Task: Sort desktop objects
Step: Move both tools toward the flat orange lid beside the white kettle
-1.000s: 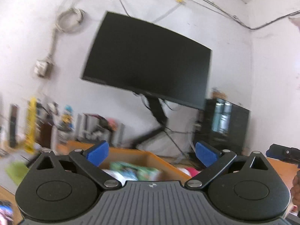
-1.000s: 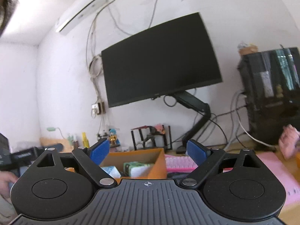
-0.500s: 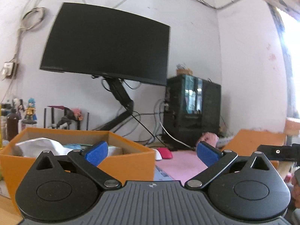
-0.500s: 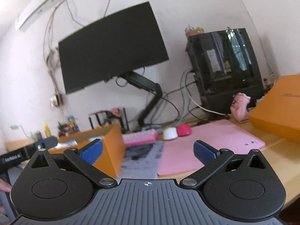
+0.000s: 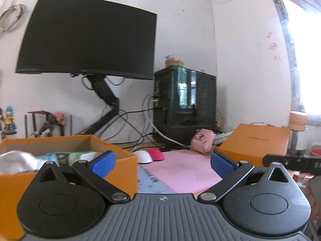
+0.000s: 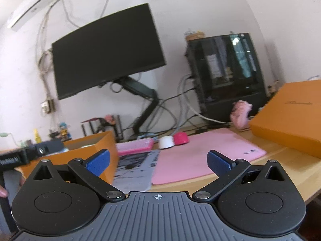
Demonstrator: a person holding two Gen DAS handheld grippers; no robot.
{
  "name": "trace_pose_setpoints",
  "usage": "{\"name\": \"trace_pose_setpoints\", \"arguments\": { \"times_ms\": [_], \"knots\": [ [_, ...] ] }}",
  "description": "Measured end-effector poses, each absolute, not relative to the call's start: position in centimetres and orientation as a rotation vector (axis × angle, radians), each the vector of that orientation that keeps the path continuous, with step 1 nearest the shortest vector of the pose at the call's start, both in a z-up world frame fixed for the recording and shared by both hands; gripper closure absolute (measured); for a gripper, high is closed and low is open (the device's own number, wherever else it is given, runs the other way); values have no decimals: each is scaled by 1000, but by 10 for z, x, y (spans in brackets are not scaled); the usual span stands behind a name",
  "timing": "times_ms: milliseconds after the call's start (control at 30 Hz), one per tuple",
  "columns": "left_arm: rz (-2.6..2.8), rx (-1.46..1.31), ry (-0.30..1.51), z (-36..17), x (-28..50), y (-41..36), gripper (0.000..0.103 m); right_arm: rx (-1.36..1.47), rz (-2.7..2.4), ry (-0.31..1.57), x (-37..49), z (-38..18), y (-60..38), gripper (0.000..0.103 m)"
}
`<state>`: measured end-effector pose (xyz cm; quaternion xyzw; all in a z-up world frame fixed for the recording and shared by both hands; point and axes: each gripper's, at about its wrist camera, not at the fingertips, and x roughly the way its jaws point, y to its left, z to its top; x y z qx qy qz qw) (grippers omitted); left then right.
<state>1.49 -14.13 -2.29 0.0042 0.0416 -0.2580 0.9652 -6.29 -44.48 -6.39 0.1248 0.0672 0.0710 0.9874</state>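
Note:
An open orange box holding a white cloth and packets sits at the left of the desk; it also shows in the right wrist view. An orange lid lies at the right, and shows in the right wrist view. A white mouse and a pink mouse sit at the back of a pink desk mat. A pink keyboard lies behind a printed paper. My left gripper is open and empty above the mat. My right gripper is open and empty above the paper and mat.
A black monitor on an arm hangs over the desk's back. A black PC case with cables stands at the back right, a pink plush before it. Figurines line the back left. The desk's front edge runs at the lower right.
Both views have swung to the right and lowered, from the monitor and orange box toward the pink mat, mice and orange lid. Both grippers stayed open and empty.

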Motion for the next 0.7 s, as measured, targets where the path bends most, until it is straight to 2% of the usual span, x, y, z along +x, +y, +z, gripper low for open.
{"name": "trace_pose_setpoints", "arguments": {
  "times_ms": [400,700],
  "knots": [
    [-701,-5,-13,70,72,-208,0,499,-79,68,-95,-34,-548,0],
    [-909,48,108,93,154,-311,0,528,-322,-5,-111,-22,-608,0]
  ]
}}
